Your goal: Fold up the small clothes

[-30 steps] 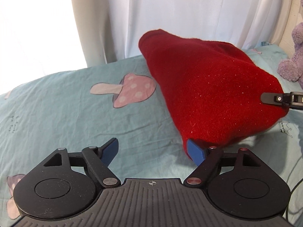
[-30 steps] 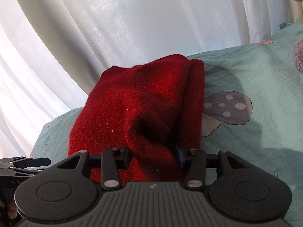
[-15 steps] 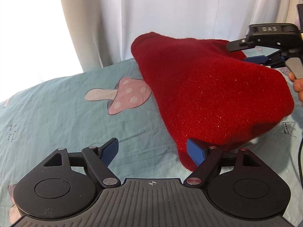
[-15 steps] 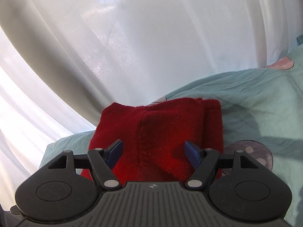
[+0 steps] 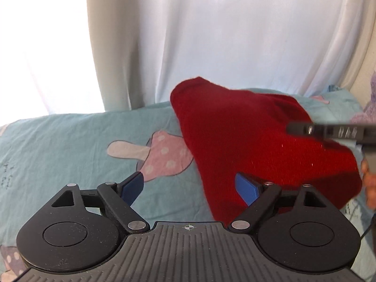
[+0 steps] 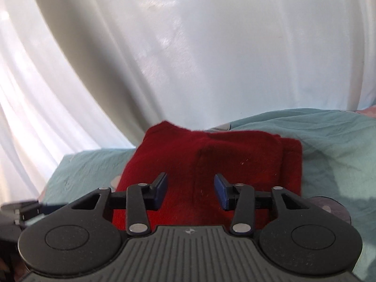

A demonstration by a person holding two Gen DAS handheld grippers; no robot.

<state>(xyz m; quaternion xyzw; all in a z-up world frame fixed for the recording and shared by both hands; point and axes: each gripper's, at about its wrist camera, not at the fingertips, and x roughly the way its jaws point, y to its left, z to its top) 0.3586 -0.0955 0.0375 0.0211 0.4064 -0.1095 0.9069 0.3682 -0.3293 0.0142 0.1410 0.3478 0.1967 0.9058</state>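
Note:
A small red knitted garment point(image 5: 258, 145) lies folded on the teal mushroom-print bed sheet point(image 5: 58, 145). My left gripper point(image 5: 190, 188) hovers at its near left corner. Its jaws are opening, the right pad point(image 5: 245, 186) is over the red cloth, and nothing is pinched. In the right wrist view the garment point(image 6: 211, 159) lies flat below my right gripper point(image 6: 191, 186). That gripper's jaws are closing, with a clear gap and no cloth pressed between the pads. It shows blurred over the garment's right side point(image 5: 329, 131), and the left gripper shows blurred at the left edge point(image 6: 23, 209).
White curtains point(image 5: 211, 35) hang close behind the bed. A purple plush toy point(image 5: 371, 110) sits at the far right. A person's hand point(image 5: 369, 183) shows at the right edge, with a thin cable point(image 5: 367, 230) below it.
My right gripper let go of the red cloth, drew back with its jaws wide, and they have since narrowed. The garment dropped flat on the sheet. My left gripper drew back a little.

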